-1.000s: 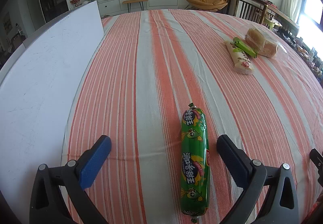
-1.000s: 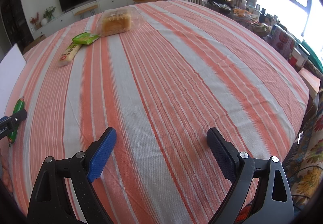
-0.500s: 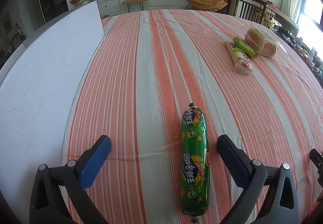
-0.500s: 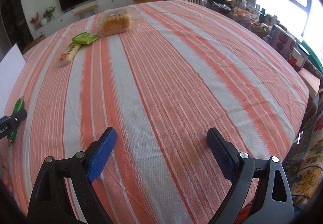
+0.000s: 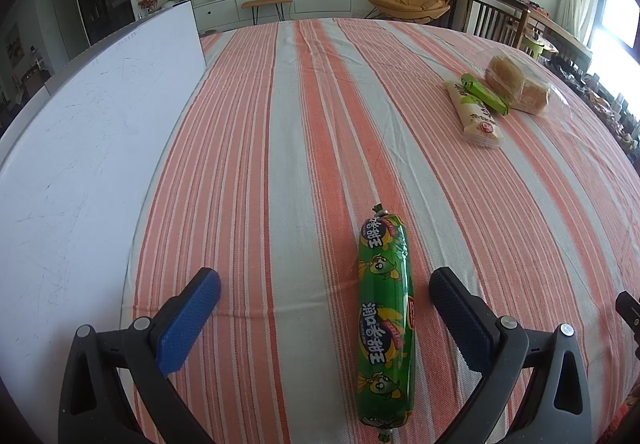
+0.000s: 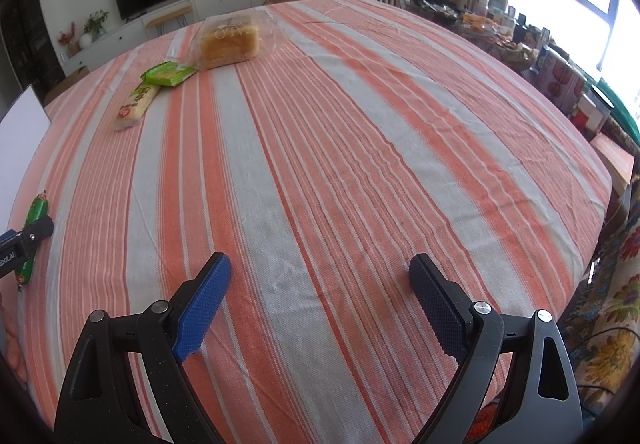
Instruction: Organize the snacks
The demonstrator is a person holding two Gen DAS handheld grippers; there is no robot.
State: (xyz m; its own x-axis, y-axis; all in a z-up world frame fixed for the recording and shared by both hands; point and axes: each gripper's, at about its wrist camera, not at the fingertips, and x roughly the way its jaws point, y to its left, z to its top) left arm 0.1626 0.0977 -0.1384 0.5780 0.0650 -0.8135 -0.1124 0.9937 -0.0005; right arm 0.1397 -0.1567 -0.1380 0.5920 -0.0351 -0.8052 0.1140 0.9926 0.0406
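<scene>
While my left gripper [image 5: 325,294] hangs low over the striped tabletop [image 5: 248,148], its fingers [image 5: 191,320] are spread wide and grasp nothing. I see the green sausage [image 5: 385,316] lying flat on the cloth between them, lengthwise along my view, closer to the right finger and touching neither. A white board [image 5: 80,148] lies along the left edge of the tabletop. Well apart, toward the far right, sit a pale snack stick [image 5: 474,115], a green packet [image 5: 484,94] just beside it, and wrapped bread [image 5: 516,84] next to that; the three are bunched together. My right gripper [image 6: 320,292] hovers over bare cloth, fingers [image 6: 202,306] likewise released and wide. From its camera I see the sausage [image 6: 36,210] at far left, partly behind the left gripper's tip, and the bread [image 6: 229,40] far across the tabletop.
</scene>
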